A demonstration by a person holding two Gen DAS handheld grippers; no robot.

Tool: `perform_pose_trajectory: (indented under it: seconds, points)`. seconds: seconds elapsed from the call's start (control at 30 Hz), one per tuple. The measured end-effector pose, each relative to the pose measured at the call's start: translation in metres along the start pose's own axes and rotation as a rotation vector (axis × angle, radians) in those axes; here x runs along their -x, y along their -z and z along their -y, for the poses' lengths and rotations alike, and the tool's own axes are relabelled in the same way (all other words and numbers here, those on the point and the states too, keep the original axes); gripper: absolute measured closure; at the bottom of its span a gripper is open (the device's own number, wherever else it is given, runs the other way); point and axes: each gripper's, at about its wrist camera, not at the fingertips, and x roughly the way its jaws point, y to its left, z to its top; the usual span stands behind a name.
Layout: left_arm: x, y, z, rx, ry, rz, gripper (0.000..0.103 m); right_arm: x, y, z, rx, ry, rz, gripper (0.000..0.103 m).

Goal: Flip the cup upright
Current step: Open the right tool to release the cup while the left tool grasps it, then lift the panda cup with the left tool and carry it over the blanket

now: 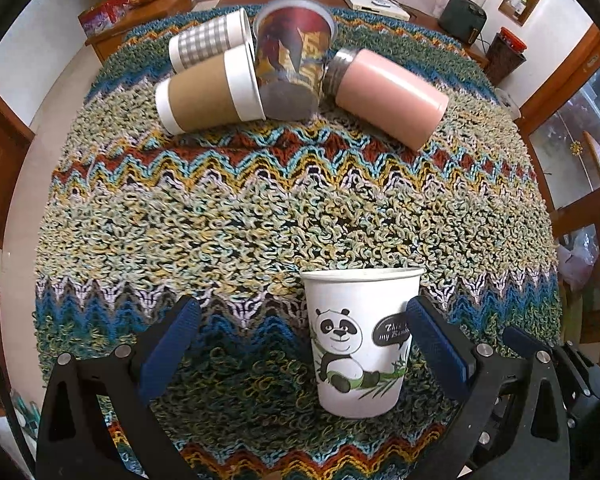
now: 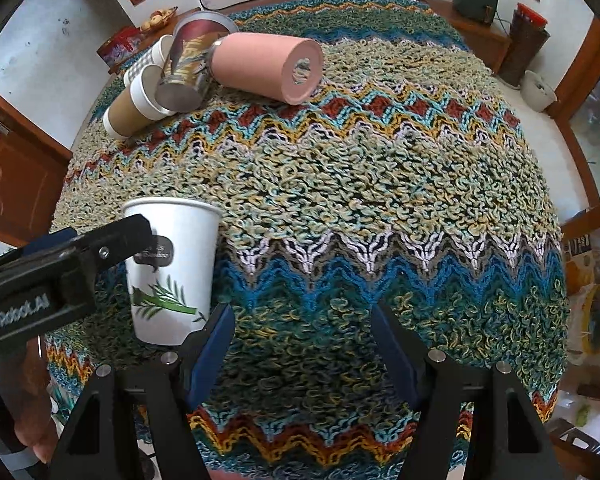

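Lit by soft, even daylight (brightest toward the right side); showed strong fisheye bending with black corners, slight blur on far cups [image 1: 256, 72].

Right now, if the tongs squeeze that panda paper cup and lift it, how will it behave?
The panda cup looks like thin paper and seems empty, so it is probably very light and may crumple under a hard squeeze. It stands upright on a narrow base on the loopy rug, so a sideways nudge from the open left tongs could tip it.

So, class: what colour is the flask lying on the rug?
Pink flask with a silver neck, clearest in the right wrist view.
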Motion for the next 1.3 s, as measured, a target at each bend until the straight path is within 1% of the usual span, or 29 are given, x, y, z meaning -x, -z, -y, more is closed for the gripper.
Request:
perform_pose_trajectory:
  seconds: [0.1, 0.4, 0.7, 0.83, 0.93, 0.97, 1.0, 1.03, 1.13, 1.3]
  points:
    - [-0.008, -0.002, 0.002, 0.014, 0.038, -0.027, 0.001, -0.003, 0.0, 0.005, -0.011, -0.002, -0.005, 0.032]
    - [-0.019, 0.0, 0.008, 0.025, 0.072, -0.087, 0.001, -0.002, -0.002, 0.014, -0.022, -0.009, -0.006, 0.032]
    - [-0.033, -0.001, 0.013, 0.016, 0.088, -0.154, 0.001, -0.002, -0.004, 0.024, -0.029, -0.023, -0.012, 0.032]
    - [-0.038, -0.003, 0.019, 0.0, 0.067, -0.164, 0.001, -0.003, -0.005, 0.028, -0.035, -0.028, -0.02, 0.032]
    - [-0.04, -0.006, 0.021, -0.012, 0.073, -0.176, 0.009, -0.003, -0.005, 0.03, -0.038, -0.028, -0.019, 0.032]
    - [-0.041, -0.007, 0.024, -0.019, 0.076, -0.18, 0.017, -0.002, -0.005, 0.031, -0.04, -0.028, -0.018, 0.032]
    - [-0.042, -0.008, 0.027, -0.026, 0.08, -0.184, 0.023, -0.002, -0.005, 0.031, -0.041, -0.029, -0.018, 0.032]
    - [-0.042, -0.008, 0.028, -0.032, 0.084, -0.186, 0.032, -0.002, -0.005, 0.032, -0.044, -0.031, -0.018, 0.032]
    - [-0.039, -0.007, 0.032, -0.053, 0.078, -0.179, 0.033, -0.001, -0.005, 0.032, -0.048, -0.039, -0.019, 0.032]
    - [-0.025, -0.005, 0.033, -0.066, 0.09, -0.132, 0.033, 0.001, -0.006, 0.031, -0.044, -0.042, -0.016, 0.032]
